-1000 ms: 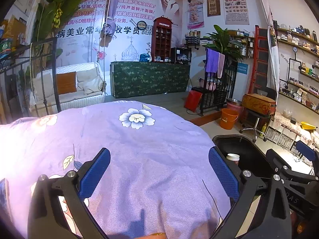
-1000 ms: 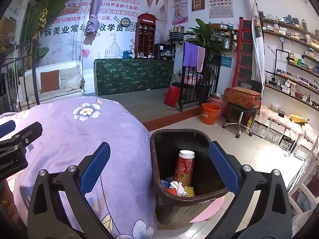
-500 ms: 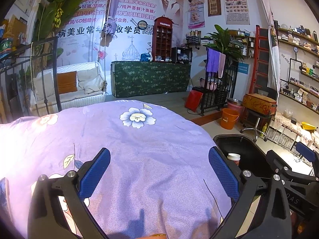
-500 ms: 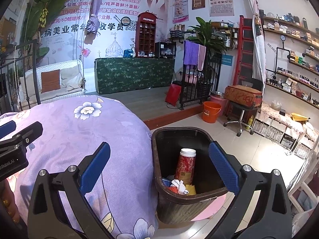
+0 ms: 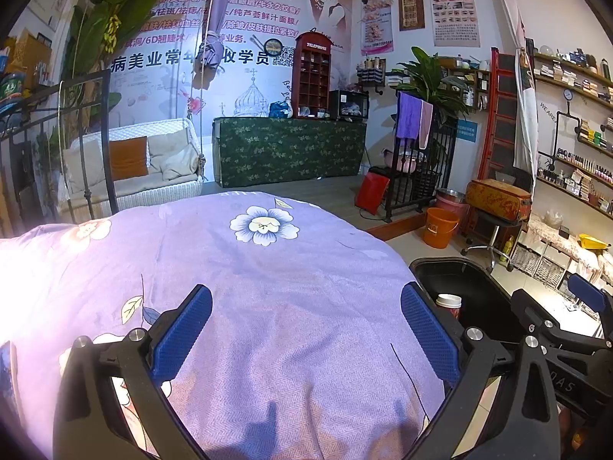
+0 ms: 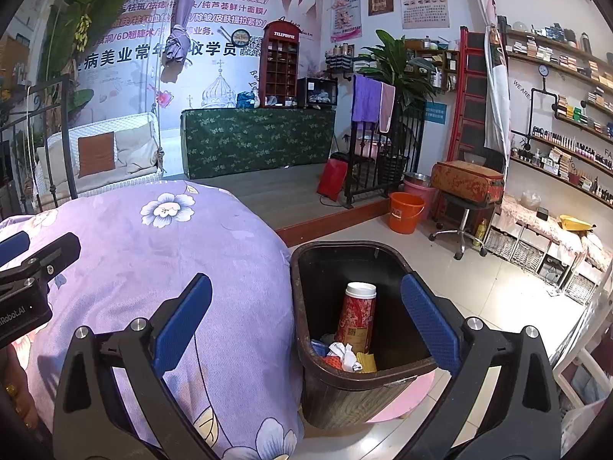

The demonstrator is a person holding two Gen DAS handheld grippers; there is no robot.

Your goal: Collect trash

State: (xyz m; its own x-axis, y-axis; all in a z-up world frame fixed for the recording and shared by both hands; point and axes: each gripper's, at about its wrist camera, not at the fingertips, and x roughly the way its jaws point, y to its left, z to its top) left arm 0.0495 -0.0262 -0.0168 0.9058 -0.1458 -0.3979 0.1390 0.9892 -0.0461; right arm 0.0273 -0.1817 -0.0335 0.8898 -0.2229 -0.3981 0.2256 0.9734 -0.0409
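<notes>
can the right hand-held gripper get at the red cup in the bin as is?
Probably yes. The right hand-held gripper is open and empty above the bin, whose top is uncovered. The red cup stands upright with nothing over it; only the bin's walls limit the approach.

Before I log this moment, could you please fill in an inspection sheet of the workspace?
Surface: purple floral cloth, no trash seen on it.
Job's things: dark bin beside the cloth, holding a red cup with a white lid and crumpled wrappers.
Clutter: nothing seen.
Grippers: left gripper open and empty over the cloth; right gripper open and empty, spanning the cloth's edge and the bin.
Cables: nothing seen.
Surroundings: orange bucket, stool, green-covered counter, stocked wall shelves.
</notes>
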